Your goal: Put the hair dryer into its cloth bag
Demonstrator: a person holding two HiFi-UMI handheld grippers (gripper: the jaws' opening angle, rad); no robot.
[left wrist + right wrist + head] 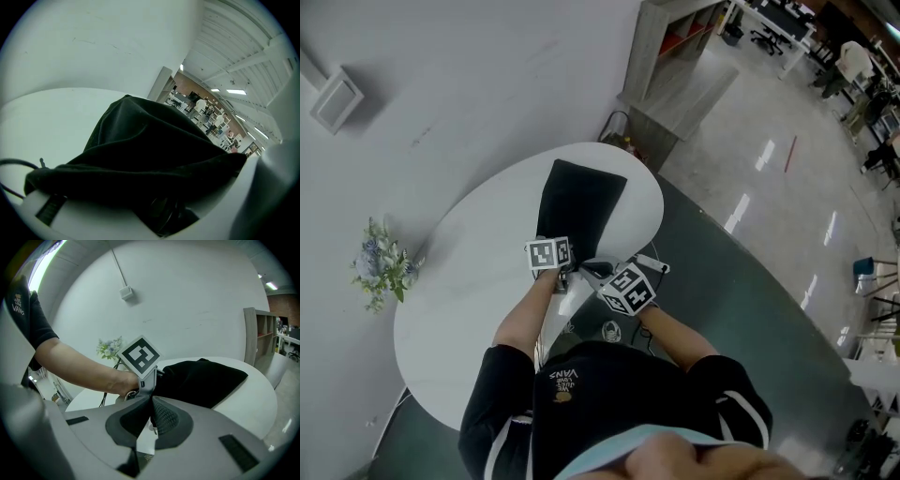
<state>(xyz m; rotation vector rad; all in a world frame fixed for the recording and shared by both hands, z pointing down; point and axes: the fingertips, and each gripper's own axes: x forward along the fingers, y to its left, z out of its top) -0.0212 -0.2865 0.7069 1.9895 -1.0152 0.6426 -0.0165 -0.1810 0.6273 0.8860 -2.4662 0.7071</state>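
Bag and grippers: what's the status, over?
Right gripper shut on bag mouth. Left gripper jaws wide, bag between, grip unclear. Dryer not clearly seen. Cord beside bag.

White wall (469,75), grey shelf unit (675,66) — glossy floor (769,187) beyond white table (469,309).

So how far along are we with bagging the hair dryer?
Done: the cloth bag lies on the table, and the right gripper has its fingers shut on the hem at the bag's mouth. In hand: the left gripper is at the mouth, fingers hidden under cloth. Left: I can't make out the dryer inside, and a black cable lies outside.
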